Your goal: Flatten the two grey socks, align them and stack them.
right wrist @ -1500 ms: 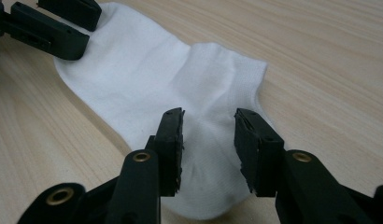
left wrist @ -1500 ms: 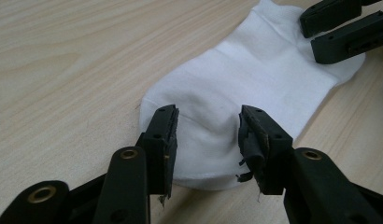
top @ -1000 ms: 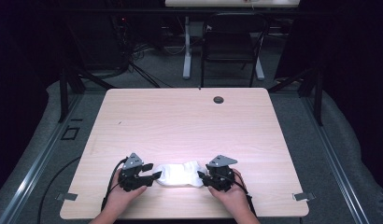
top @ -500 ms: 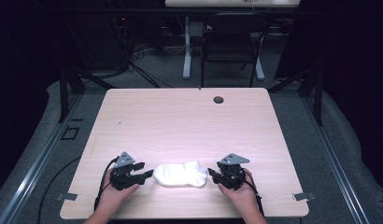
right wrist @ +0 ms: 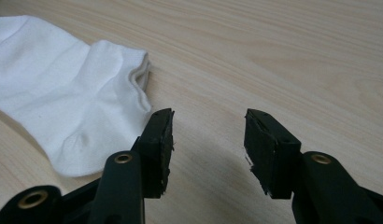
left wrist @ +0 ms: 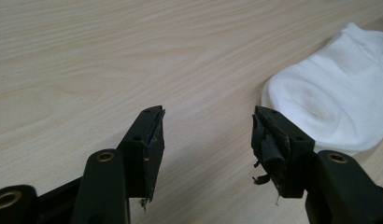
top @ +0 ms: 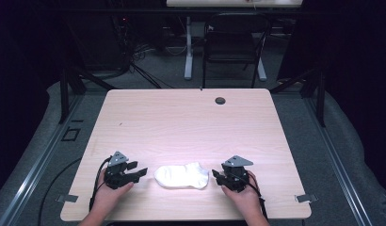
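My left gripper (top: pixel 140 172) rests low on the wooden table (top: pixel 181 122) near its front edge, jaws spread wide with nothing between them; they have just been opening. The white sock (top: pixel 181 175) lies flat on the table between my two hands, just beside each gripper but touching neither. My right gripper (top: pixel 214 174) sits on the sock's other side, at its cuff end, jaws likewise apart and empty.

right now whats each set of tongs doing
left tongs: open, just widened, holding nothing, beside the white fabric sock
right tongs: open, holding nothing
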Available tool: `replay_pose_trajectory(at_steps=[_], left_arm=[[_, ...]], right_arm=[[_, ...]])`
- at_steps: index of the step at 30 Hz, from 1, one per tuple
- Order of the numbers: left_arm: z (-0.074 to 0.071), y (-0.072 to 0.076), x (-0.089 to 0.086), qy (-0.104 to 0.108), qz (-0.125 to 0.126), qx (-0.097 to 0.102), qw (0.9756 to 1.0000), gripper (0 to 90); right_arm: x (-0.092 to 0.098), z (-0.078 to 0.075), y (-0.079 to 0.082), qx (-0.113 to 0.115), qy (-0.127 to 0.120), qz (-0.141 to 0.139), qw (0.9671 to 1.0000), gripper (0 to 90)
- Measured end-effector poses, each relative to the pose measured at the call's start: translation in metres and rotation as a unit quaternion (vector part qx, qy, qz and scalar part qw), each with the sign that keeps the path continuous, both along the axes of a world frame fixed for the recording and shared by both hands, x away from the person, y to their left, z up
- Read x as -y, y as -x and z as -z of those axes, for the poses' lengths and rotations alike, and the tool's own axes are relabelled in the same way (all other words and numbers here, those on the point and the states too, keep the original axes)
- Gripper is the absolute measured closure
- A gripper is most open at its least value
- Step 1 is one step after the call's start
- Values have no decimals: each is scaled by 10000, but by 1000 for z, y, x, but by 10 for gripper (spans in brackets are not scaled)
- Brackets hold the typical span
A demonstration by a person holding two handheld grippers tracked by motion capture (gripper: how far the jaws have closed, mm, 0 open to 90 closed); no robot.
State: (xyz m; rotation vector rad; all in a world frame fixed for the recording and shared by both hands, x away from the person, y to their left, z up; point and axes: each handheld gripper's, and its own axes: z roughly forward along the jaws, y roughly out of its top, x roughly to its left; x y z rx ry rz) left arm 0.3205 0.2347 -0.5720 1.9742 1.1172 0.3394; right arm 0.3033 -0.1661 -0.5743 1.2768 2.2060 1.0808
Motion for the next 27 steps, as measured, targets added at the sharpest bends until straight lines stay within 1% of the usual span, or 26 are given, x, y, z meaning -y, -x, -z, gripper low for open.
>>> replay_pose_trajectory(at_steps=[4,11,19,24,27], left_arm=[[1,-1,0,19,-8,-33,10000,436],[3,-5,1,-44,16,-51,10000,428],[4,-5,1,-22,-55,-61,10000,415],[4,-6,1,-32,-78,-9,10000,405],[4,-6,1,-82,-75,34,9999,385]], right_arm=[[0,1,-1,0,4,27,10000,519],[1,3,0,-46,-30,38,10000,510],[2,4,-1,-58,-70,69,9999,507],[3,5,-2,-15,-44,93,9999,495],[4,4,-2,6,-39,105,9999,492]])
